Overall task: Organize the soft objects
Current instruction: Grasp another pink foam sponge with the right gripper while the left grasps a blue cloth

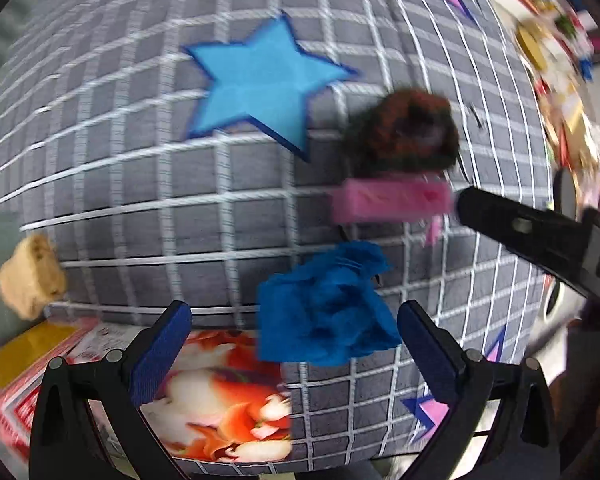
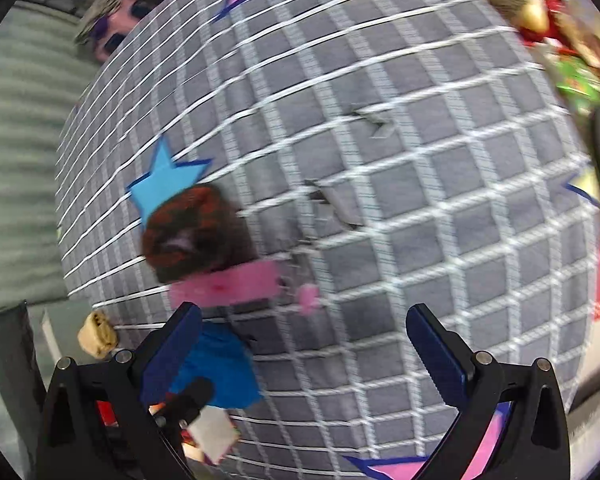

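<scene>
A crumpled blue cloth (image 1: 324,304) lies on the grey checked tablecloth (image 1: 140,200), just ahead of and between the fingertips of my open left gripper (image 1: 296,348). Beyond it lie a pink foam block (image 1: 392,200) and a fuzzy brown-red ball (image 1: 408,132). From the right, a black finger (image 1: 500,220) of the other gripper reaches to the block's end. In the right wrist view my right gripper (image 2: 304,352) is open and empty. The pink block (image 2: 228,284), the fuzzy ball (image 2: 196,232) and the blue cloth (image 2: 224,376) lie at its left.
A tan spongy lump (image 1: 32,276) sits at the table's left edge. A floral box (image 1: 220,396) and a red and yellow box (image 1: 24,392) lie near the front. Star cut-outs, such as a blue star (image 1: 260,84), mark the cloth. Colourful clutter (image 1: 560,80) crowds the right side.
</scene>
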Tool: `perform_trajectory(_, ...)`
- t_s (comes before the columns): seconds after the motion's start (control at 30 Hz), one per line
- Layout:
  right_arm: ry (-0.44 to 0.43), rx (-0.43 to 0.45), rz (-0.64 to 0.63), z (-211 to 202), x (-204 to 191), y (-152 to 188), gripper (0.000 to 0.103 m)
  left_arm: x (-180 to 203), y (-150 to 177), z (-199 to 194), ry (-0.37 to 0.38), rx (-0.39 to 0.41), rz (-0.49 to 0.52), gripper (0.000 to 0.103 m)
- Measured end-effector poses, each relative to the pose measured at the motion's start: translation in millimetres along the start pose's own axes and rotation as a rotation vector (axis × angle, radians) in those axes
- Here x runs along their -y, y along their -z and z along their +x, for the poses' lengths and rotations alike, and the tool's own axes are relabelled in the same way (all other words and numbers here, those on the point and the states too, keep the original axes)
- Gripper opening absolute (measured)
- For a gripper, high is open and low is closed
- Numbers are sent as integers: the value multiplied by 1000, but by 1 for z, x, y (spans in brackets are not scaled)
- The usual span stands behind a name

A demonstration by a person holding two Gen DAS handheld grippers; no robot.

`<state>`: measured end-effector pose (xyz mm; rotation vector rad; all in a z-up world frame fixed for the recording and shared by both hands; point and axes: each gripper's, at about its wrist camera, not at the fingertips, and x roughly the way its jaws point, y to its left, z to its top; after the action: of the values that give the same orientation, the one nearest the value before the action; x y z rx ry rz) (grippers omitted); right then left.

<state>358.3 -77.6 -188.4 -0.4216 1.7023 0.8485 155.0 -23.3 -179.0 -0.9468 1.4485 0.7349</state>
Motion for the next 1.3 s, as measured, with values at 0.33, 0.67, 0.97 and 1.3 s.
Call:
perform_trajectory(0.33,73,-88,-209,56,-58,-4,103,-35,4,-38,-85,90,-65,103)
perform_trajectory(0.67,226,106,80,-14,49,-43,103,5,-46,-44,-45,115,29,103)
perform_trajectory(0.97,168,92,163,-37,119,-4,103,61,-71,-22,-20,131,153,103)
perform_trajectory(1.3,245,66,-264,5,44,14,103,30,-36,8,-107,-19,76,103)
